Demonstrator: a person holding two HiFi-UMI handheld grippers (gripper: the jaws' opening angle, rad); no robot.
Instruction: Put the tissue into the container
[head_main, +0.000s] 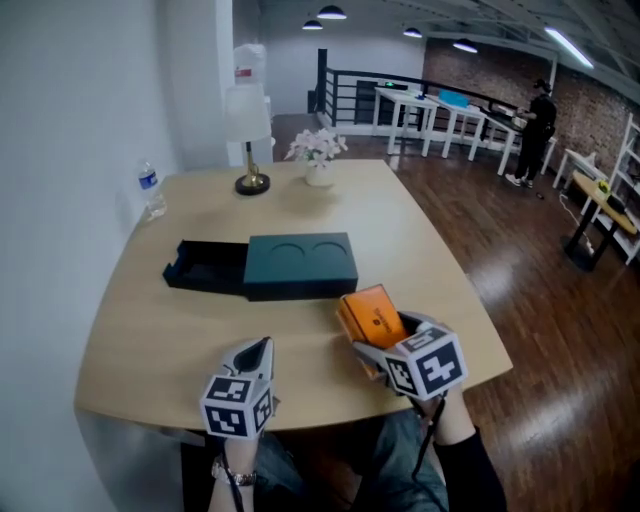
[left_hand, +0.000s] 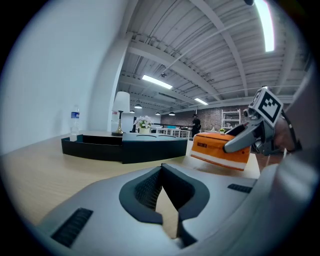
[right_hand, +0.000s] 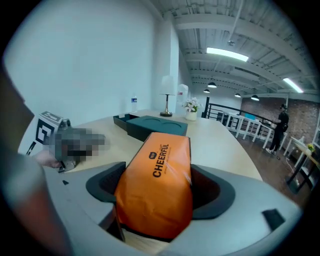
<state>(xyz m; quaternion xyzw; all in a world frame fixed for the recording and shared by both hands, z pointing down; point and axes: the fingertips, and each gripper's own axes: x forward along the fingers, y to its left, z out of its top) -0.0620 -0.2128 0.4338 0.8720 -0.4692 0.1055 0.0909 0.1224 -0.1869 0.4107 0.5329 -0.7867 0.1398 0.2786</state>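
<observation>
Big round-cornered wooden table (head_main: 150, 330), and in the middle of it sits the container (head_main: 300, 265): a dark green box with two round dents in its top and a black open tray (head_main: 205, 268) sticking out of its left end. At the far edge there's a lamp (head_main: 250, 120) with a white shade and brass foot, and right of it some pale flowers (head_main: 318, 150) in a white pot. The tissue (right_hand: 159, 165) is an orange pack with "CHEERFUL" in black down the top. There's a tiny logo above the word that I can't read. It's over the near right part of the table, tilted, close to the container's near right corner but not touching it. The right claw (right_hand: 162, 190) has it wedged between the jaws, which stand wide with a pad pressing on each long side. The left claw (left_hand: 161, 167) rests low over the near edge of the table, its tips closed together with nothing in them, pointing at the container. A water bottle (head_main: 151, 190) with a blue label (unreadable) stands at the far left, by the wall.
</observation>
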